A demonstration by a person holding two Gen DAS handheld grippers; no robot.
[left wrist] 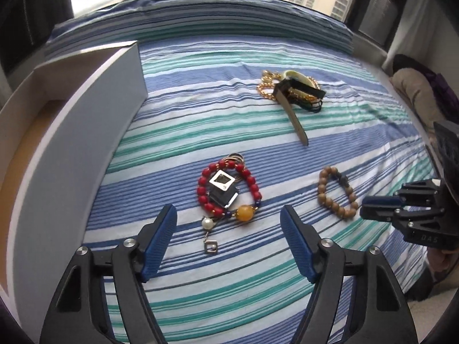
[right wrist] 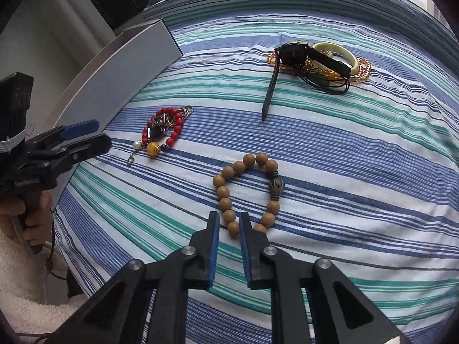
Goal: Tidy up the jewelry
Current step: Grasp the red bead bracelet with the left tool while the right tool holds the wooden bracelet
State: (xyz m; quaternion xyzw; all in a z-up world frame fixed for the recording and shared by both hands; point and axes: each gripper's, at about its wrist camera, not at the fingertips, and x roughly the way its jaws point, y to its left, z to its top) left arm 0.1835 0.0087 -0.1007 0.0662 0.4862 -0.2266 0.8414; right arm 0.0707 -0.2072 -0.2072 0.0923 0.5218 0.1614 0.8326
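A red bead bracelet (left wrist: 228, 190) with an amber bead, a pearl charm and a square watch face lies on the striped bedspread, just ahead of my open, empty left gripper (left wrist: 228, 220). It also shows in the right wrist view (right wrist: 163, 132). A brown wooden bead bracelet (right wrist: 246, 192) lies in front of my right gripper (right wrist: 229, 223), whose fingertips straddle its nearest beads with a narrow gap. A pile with a black strap watch (right wrist: 295, 54), a cream bangle and gold beads lies farther back.
A grey-sided open box (left wrist: 71, 149) stands at the left on the bed; it shows too in the right wrist view (right wrist: 114, 77). The bed's far edge meets a window. Cushions (left wrist: 413, 91) lie off the right side.
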